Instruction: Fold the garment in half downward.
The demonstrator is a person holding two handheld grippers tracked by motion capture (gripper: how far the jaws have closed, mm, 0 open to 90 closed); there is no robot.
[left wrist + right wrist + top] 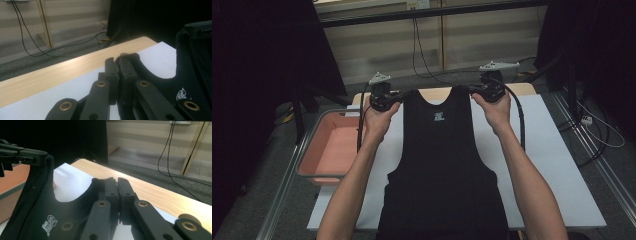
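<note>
Clearly both grippers are pinched tight on a black tank top (439, 165), one at each shoulder strap. From above, the left gripper (398, 100) clamps the strap at the left and the right gripper (473, 91) the one at the right (in each gripper view the black jaws press together with fabric between them). Both hands are raised over the far end of the white mat (557, 150), forearms reaching forward. The garment hangs from the straps, its body spread down the mat toward the person. A pink tray (319, 150) sits left of the mat.
</note>
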